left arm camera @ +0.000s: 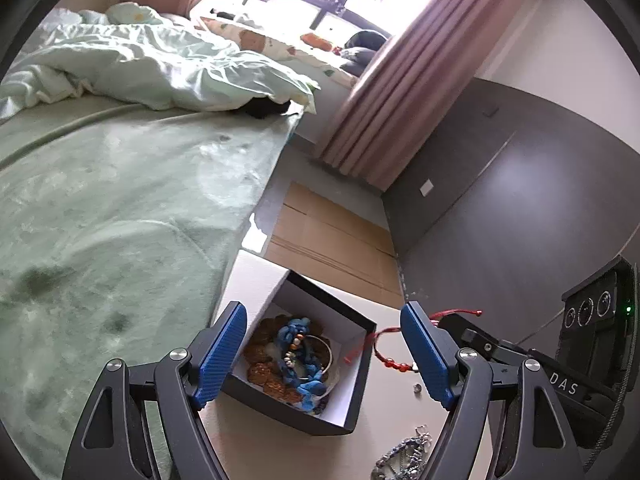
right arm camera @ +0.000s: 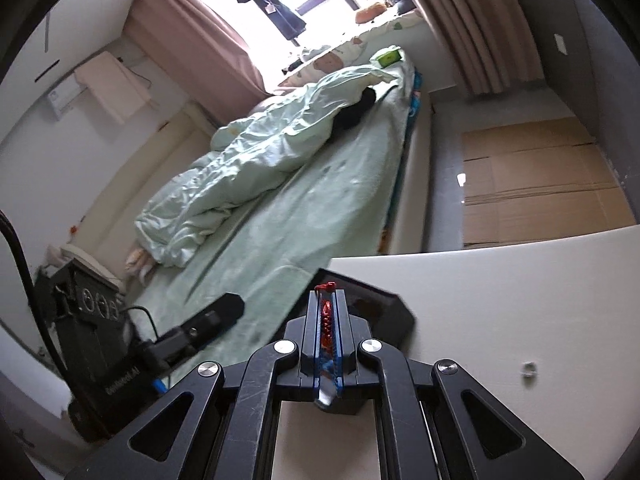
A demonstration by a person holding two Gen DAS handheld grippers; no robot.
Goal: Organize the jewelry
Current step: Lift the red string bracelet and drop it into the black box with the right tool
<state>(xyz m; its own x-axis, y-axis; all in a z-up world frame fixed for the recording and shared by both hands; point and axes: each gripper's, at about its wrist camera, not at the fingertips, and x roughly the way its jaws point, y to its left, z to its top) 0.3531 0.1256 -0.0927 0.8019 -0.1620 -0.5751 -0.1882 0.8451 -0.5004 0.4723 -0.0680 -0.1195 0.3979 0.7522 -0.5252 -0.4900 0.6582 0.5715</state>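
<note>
Box (left arm camera: 356, 392) near table edge (right arm camera: 480, 248); left claw (left arm camera: 324, 354) spread above it; right claw (right arm camera: 329, 300) clenched on red bracelet (right arm camera: 326, 322).

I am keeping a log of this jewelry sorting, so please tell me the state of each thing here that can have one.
Left gripper: jaws open, empty.
Right gripper: jaws shut on the red bracelet.
Black box: open, no lid on, jewelry inside.
Silver necklace: loose on the table, outside the box.
</note>
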